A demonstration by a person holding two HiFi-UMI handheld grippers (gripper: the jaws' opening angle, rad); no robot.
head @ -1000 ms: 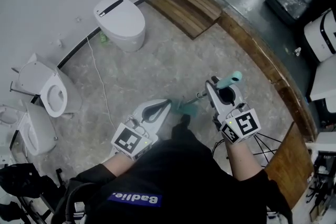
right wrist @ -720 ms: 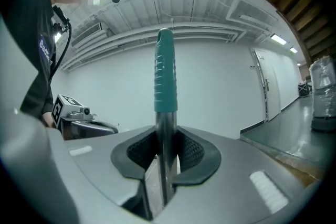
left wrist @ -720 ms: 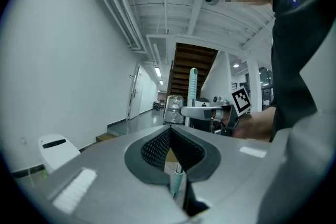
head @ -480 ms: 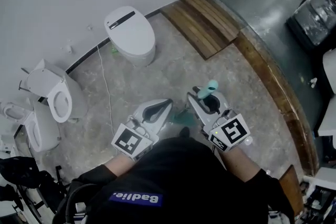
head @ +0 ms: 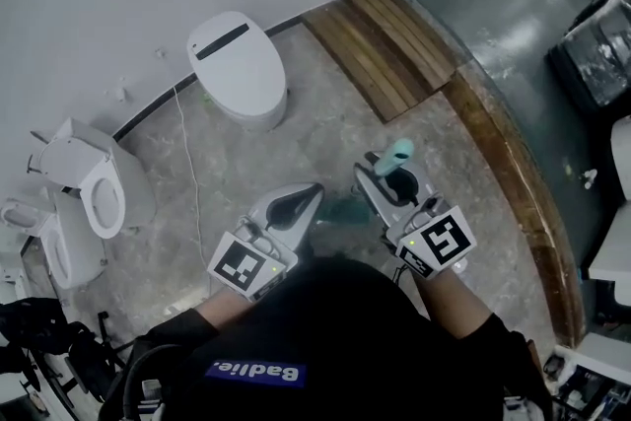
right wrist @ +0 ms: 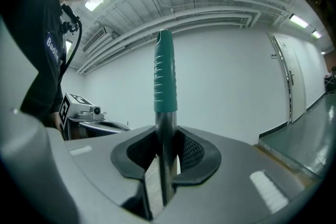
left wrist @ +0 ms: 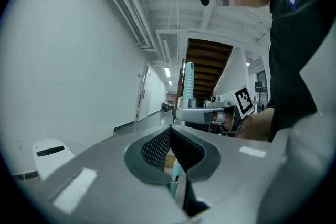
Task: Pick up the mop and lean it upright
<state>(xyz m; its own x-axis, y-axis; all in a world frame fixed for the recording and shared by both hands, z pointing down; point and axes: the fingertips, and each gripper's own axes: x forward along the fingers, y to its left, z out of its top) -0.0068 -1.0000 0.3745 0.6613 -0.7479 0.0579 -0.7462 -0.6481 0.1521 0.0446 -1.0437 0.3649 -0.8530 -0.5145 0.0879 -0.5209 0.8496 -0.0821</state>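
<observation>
The mop stands nearly upright in front of me. Its teal grip (head: 399,153) sticks up above my right gripper (head: 386,180), which is shut on the metal pole just under the grip. In the right gripper view the pole (right wrist: 165,155) runs straight between the two pads and the teal grip (right wrist: 165,78) rises above them. The teal mop head (head: 342,209) shows low on the floor between the grippers. My left gripper (head: 314,192) hovers beside the mop head with its pads together and nothing gripped. In the left gripper view the pole's lower part (left wrist: 175,174) shows through the gap behind the left gripper (left wrist: 170,131).
A white toilet (head: 239,69) stands by the wall ahead, and more toilets (head: 94,187) stand at the left. A white cord (head: 192,173) runs across the stone floor. Wooden steps (head: 394,44) and a curved wooden kerb (head: 503,153) border a raised grey floor on the right.
The right gripper with the mop handle has drawn in closer to the left gripper. The left gripper has hardly moved. The head view has swung a little.
</observation>
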